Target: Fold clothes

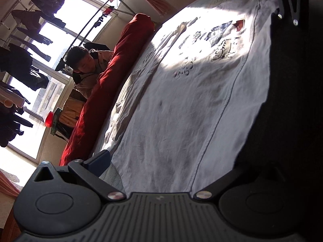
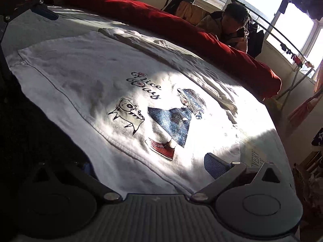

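The white T-shirt (image 2: 90, 70) lay flat and print side up on the bed, on the side of the red roll (image 2: 181, 30) that was nearer to both tools, and a second white cloth (image 2: 153, 40) lay between the shirt and that roll. A stitched line ran along the shirt edge farthest from the red roll. I took it for the hem, because the shoe of the printed figure (image 2: 171, 121) pointed to it and the hat pointed toward the roll. If so, the long axis of the shirt went from the tools straight toward the red roll, with the collar end on the roll side. The right gripper (image 2: 151, 167) stood at one end of this edge with its jaws spread wide and nothing between them. One blue pad (image 2: 216, 165) rested just over the cloth and the other finger was lost in shadow. The left gripper (image 1: 177, 167) stood at the other end of the same edge, also released and empty, as far from the roll as its partner. So neither hand was nearer, and the coming move seemed to turn on closing each tool on its own corner of the edge and carrying both together toward the red roll, to keep the fold line parallel to it
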Demonstrator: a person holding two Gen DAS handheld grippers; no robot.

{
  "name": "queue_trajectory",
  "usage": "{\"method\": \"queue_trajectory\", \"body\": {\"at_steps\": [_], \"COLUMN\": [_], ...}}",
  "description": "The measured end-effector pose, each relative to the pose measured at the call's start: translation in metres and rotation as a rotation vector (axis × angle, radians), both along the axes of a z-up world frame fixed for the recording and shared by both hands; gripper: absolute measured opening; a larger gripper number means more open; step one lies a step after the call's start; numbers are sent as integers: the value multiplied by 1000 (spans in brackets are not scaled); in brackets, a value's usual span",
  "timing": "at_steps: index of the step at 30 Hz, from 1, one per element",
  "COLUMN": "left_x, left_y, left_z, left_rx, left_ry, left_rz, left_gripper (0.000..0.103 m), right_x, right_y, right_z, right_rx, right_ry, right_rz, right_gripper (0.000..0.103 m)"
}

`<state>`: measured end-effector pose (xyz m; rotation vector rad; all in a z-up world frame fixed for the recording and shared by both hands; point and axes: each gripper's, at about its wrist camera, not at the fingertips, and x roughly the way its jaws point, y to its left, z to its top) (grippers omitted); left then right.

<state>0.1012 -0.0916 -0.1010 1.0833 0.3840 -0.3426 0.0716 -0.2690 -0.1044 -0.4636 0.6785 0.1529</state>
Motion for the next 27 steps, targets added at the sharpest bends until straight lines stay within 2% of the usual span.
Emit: {"method": "queue_trajectory", "body": {"at_steps": [6,12,17,20,23,27], "left_x": [-3,-2,-2,-2,-1,-1], "left_y": [5,-15,-3,3,0,-7], "left_z": [-4,-7,-7,-11,-14,-17], "left_rx": [23,56,72,89,107,150], "left_ry": [-36,-68,-84,-95,-105,-142], "left_rz": [19,-31,-23,-23,-29,-60], "left_gripper": [102,102,102,102,102,102], "right_x": [-8,-2,-7,-10,-10,-10], "right_y": [-16,17,13,-5,-16,-7], "right_z": [-4,-6,-10,-11,-10,-14], "right_rx": [-48,-169,-291,-350,-354,-394], "right_ry": [-41,-113,-126,-129,-132,-170], "right_rz": [-34,25,72,47,35,63], "right_gripper": [103,103,103,103,103,103]}}
